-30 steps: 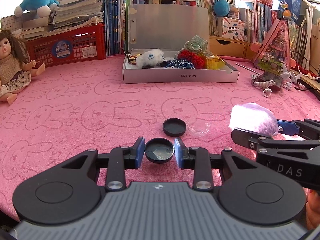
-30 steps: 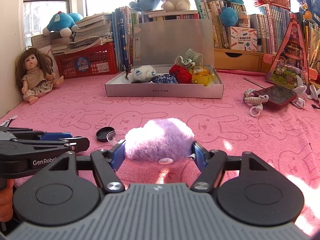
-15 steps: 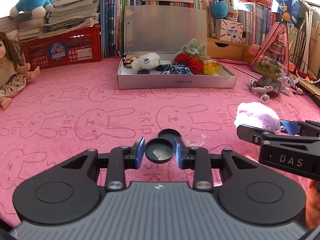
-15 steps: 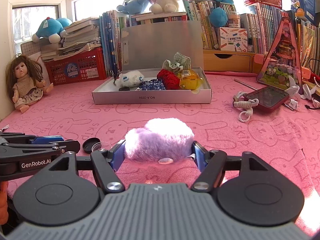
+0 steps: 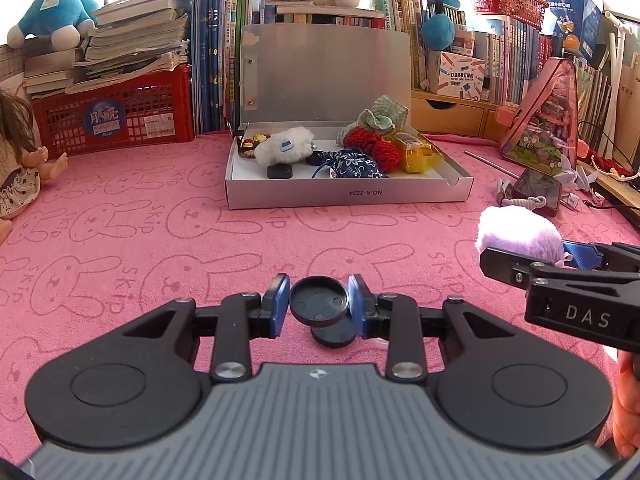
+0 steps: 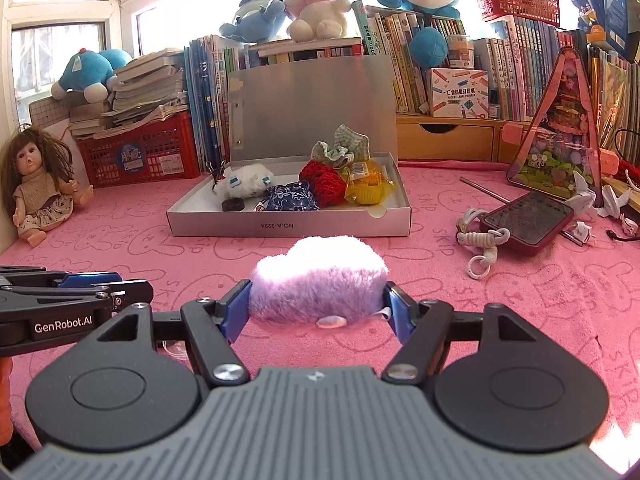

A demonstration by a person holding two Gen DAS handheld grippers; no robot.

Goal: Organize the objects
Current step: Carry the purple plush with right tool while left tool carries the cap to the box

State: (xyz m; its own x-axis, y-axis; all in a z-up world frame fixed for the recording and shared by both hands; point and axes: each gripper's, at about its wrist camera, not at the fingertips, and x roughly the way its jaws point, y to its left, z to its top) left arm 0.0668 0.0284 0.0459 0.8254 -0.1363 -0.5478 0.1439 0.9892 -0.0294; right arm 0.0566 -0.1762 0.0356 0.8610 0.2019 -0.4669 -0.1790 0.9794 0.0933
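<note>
Doll (image 6: 38,184) at left, red crate (image 6: 140,158) under stacked books, plush toys (image 6: 316,4) atop bookshelf, red phone (image 6: 528,222)

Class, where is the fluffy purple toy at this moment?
In the right wrist view, the fluffy purple toy sits centre frame, gripped by the right tool, in front of the open white box.

Fluffy purple pompom (image 6: 318,284), matt black plastic cap (image 5: 319,304), embossed pink terry cloth (image 5: 160,240), smooth grey cardboard box (image 5: 344,196).
</note>
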